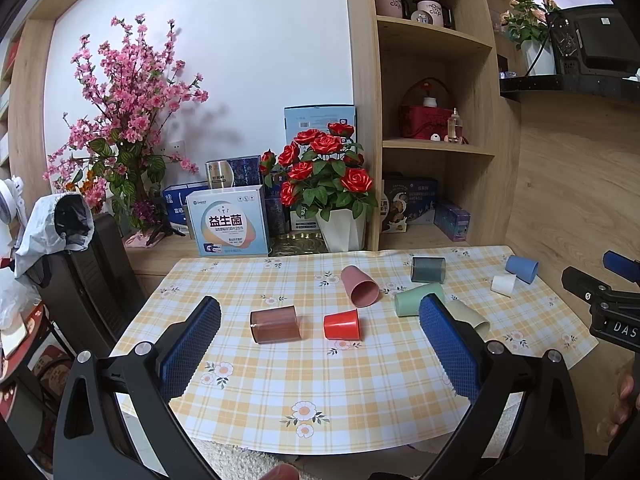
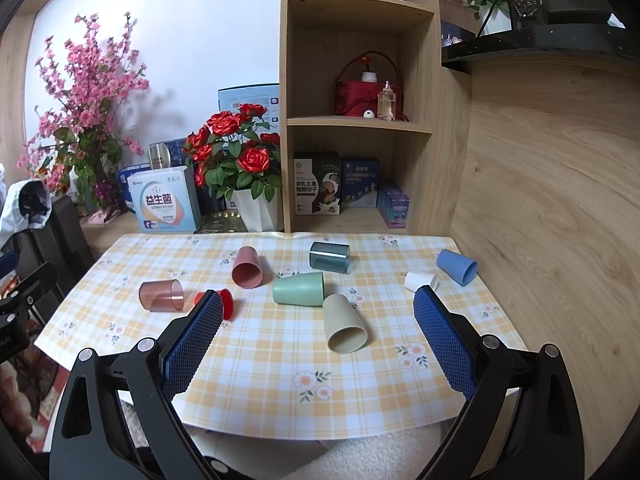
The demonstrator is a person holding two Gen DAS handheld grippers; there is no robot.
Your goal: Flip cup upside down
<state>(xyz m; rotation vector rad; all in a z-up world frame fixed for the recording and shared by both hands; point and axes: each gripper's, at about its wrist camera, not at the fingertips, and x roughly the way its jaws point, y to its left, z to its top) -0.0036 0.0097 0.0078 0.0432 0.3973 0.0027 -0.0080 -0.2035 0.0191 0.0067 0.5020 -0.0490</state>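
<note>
Several cups lie on their sides on the checked tablecloth (image 1: 280,380). In the left wrist view I see a clear brown cup (image 1: 275,324), a red cup (image 1: 341,324), a pink cup (image 1: 360,285), a green cup (image 1: 416,300), a beige cup (image 1: 470,314), a dark teal cup (image 1: 428,269), a white cup (image 1: 503,284) and a blue cup (image 1: 522,268). My left gripper (image 1: 320,336) is open and empty, above the near table, in front of the brown and red cups. My right gripper (image 2: 318,332) is open and empty, in front of the beige cup (image 2: 345,323).
A pot of red roses (image 1: 324,184), boxes (image 1: 228,224) and a pink blossom plant (image 1: 120,120) stand behind the table. A wooden shelf unit (image 1: 432,120) is at the back right. A black chair with a garment (image 1: 68,248) is at the left.
</note>
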